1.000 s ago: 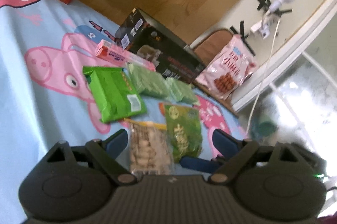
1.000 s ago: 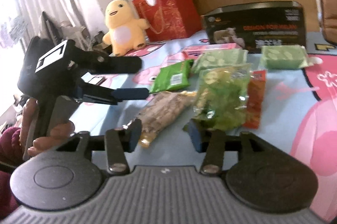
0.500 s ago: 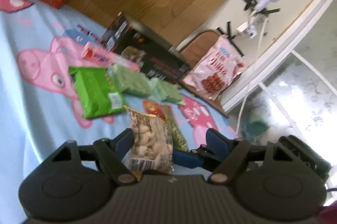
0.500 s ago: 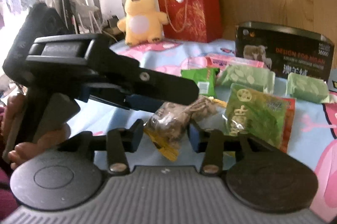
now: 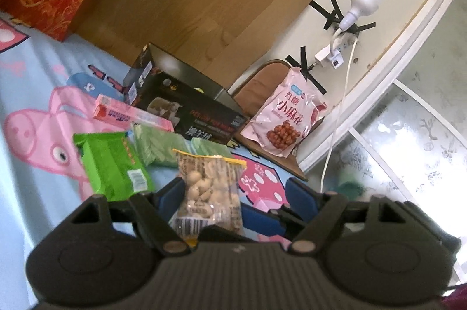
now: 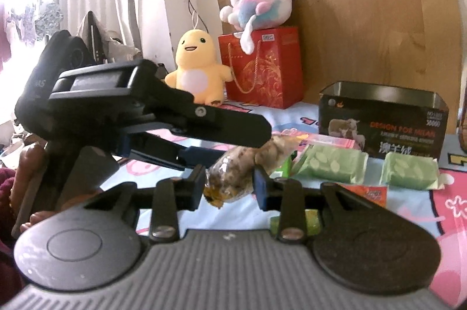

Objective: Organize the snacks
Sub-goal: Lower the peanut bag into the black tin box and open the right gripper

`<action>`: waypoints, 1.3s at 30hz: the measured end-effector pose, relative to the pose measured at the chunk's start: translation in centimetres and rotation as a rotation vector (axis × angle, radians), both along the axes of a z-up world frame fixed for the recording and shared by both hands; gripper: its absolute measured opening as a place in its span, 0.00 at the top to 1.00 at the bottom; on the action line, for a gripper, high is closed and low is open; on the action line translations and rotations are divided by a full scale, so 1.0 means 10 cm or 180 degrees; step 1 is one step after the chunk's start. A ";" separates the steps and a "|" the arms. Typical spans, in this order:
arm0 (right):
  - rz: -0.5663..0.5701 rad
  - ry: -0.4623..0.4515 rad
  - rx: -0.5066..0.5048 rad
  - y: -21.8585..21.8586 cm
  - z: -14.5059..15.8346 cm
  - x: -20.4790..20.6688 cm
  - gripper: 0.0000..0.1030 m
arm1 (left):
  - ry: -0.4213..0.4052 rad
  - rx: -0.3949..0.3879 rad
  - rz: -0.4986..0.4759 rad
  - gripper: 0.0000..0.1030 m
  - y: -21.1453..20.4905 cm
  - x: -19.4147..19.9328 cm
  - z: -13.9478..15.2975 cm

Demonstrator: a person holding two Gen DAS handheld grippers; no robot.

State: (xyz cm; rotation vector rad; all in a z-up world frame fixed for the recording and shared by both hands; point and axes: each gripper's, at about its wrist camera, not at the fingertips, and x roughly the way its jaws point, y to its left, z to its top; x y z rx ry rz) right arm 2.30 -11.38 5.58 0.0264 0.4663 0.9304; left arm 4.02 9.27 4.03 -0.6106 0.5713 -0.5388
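A clear bag of nuts point(image 5: 210, 187) point(image 6: 230, 178) hangs lifted off the cartoon-print sheet point(image 5: 35, 152). My right gripper point(image 6: 230, 186) is closing, and its pads press the bag's lower end from both sides. My left gripper point(image 5: 236, 194) also has the bag between its fingers. Its left pad point(image 5: 172, 193) lies against the bag, and one blue finger of the right gripper point(image 5: 259, 219) sits inside its right jaw. In the right wrist view the left gripper point(image 6: 239, 146) reaches in from the left over the bag's far end, with a hand behind it.
On the sheet lie a green packet point(image 5: 113, 164), a pink box point(image 5: 128, 114), two pale green packs point(image 6: 332, 164) point(image 6: 408, 170) and an orange-green packet point(image 6: 364, 193). Behind stand an open black tin box point(image 6: 382, 120), a pink snack bag point(image 5: 286, 120), a red gift bag point(image 6: 262, 67) and a yellow plush point(image 6: 195, 67).
The nut bag has come up off the sheet between both grippers. Both grippers closed in on it and rose, and the dark green packet dropped out of the left view.
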 end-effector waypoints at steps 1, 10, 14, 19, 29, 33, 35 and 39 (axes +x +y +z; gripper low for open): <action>-0.0024 -0.0011 0.0002 -0.01 0.00 0.01 0.63 | -0.0012 0.0007 -0.0008 0.25 -0.01 0.02 0.01; -0.0186 -0.0147 0.0028 -0.06 0.05 0.10 0.63 | -0.0185 0.0076 -0.0056 0.24 -0.10 0.18 0.16; -0.0263 -0.0171 0.0078 -0.08 0.08 0.19 0.63 | -0.0250 0.0102 -0.0057 0.24 -0.13 0.28 0.22; -0.0327 -0.0250 0.0057 -0.06 0.10 0.33 0.63 | -0.0425 0.0169 -0.0084 0.20 -0.19 0.45 0.38; -0.0551 -0.0468 0.0073 0.02 0.21 0.86 0.63 | -0.0600 0.0319 -0.0017 0.17 -0.26 1.11 0.55; -0.0609 -0.0349 0.0010 0.14 0.19 1.35 0.61 | -0.0499 0.0411 0.0103 0.12 -0.23 1.60 0.49; -0.0652 -0.0248 -0.0062 0.18 0.15 1.58 0.57 | -0.0382 0.0483 0.0235 0.10 -0.19 1.79 0.43; -0.0923 -0.0083 -0.0043 0.03 0.11 1.80 0.52 | -0.0326 0.0277 0.0349 0.09 0.07 1.73 0.39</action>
